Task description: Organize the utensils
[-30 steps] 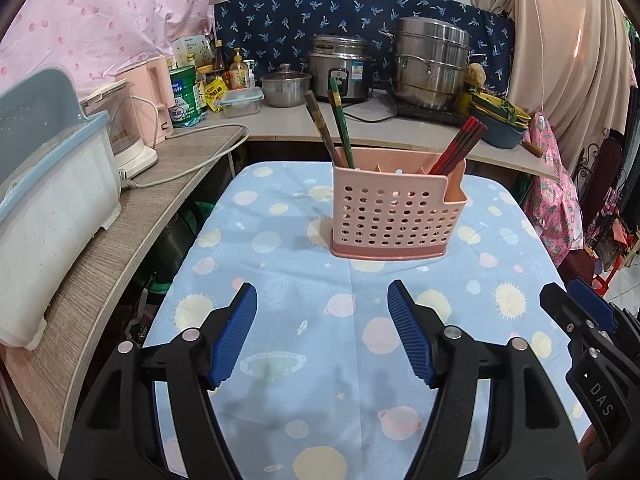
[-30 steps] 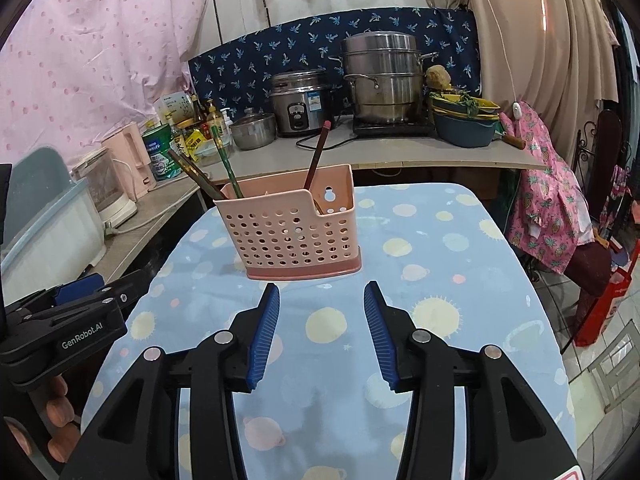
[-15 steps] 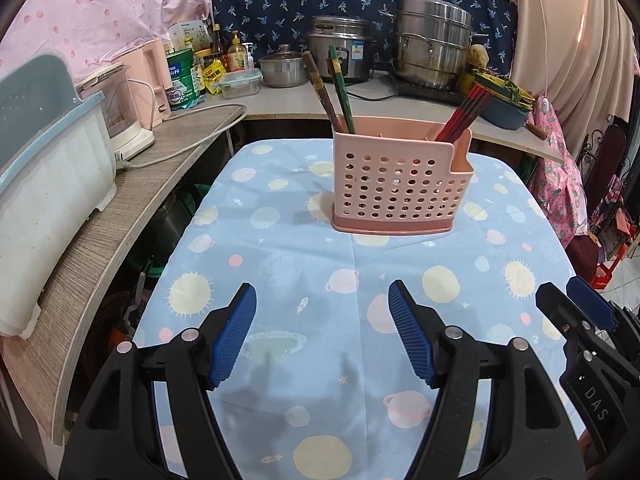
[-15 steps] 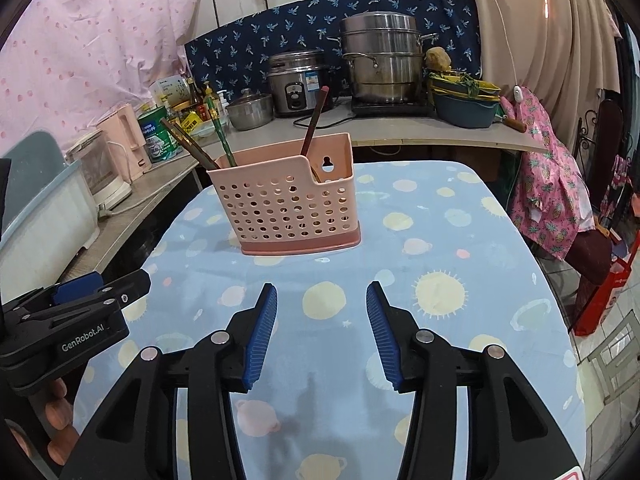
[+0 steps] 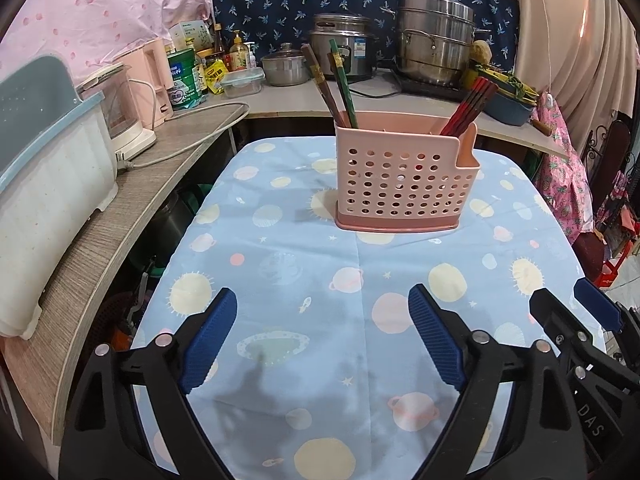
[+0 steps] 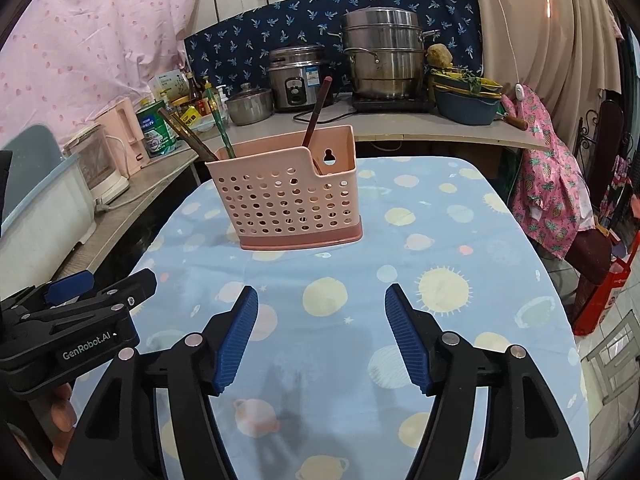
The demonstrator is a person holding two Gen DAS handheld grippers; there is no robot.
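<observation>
A pink perforated utensil holder (image 5: 404, 184) (image 6: 286, 200) stands upright on the table with the blue planet-print cloth (image 5: 320, 320). Brown and green chopsticks (image 5: 338, 84) (image 6: 202, 128) lean out of its left end; red chopsticks (image 5: 470, 106) (image 6: 316, 114) stick out of its right end. My left gripper (image 5: 322, 336) hovers over the cloth short of the holder, its jaws opening with nothing between them. My right gripper (image 6: 322, 332) hangs beside it, jaws likewise opening and empty. Each gripper shows at the edge of the other's view (image 5: 580, 320) (image 6: 80, 304).
A curved wooden counter (image 5: 120, 216) runs along the left with a white-and-blue bin (image 5: 44, 184) and a kettle. The back counter holds a rice cooker (image 5: 344, 52), steel pots (image 5: 436, 40) and bottles. Patterned fabric (image 6: 556, 184) hangs beyond the table's right edge.
Both grippers' jaws have spread wider. Both views have tipped down a little, so the holder sits lower and larger in frame. Nothing on the table moved.
</observation>
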